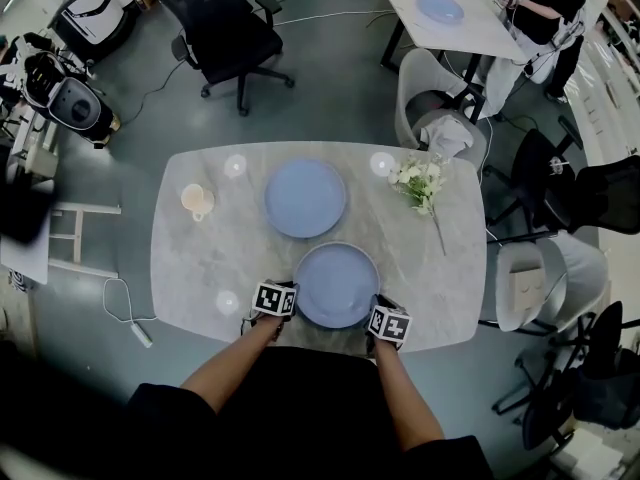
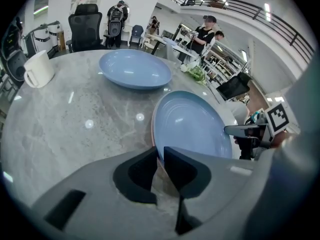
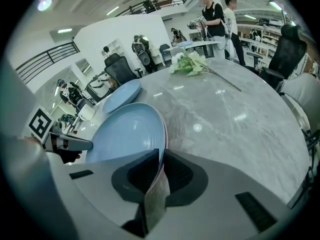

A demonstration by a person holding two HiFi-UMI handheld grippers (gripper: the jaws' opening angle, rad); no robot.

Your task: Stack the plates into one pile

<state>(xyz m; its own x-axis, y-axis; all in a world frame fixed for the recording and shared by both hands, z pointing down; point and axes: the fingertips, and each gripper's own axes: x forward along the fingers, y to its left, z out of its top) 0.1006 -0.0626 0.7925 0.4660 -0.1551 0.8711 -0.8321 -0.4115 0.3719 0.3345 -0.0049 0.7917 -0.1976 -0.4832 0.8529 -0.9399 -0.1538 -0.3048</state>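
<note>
Two pale blue plates lie on the grey marble table. The far plate rests mid-table. The near plate sits by the front edge. My left gripper is at its left rim, and the rim fills the narrow gap between the jaws. Opposite it, my right gripper is shut on the right rim. Each gripper shows across the plate in the other's view. Whether the plate is lifted off the table I cannot tell.
A white cup stands at the table's left. A bunch of flowers lies at the far right. Chairs ring the table. People stand at another table behind.
</note>
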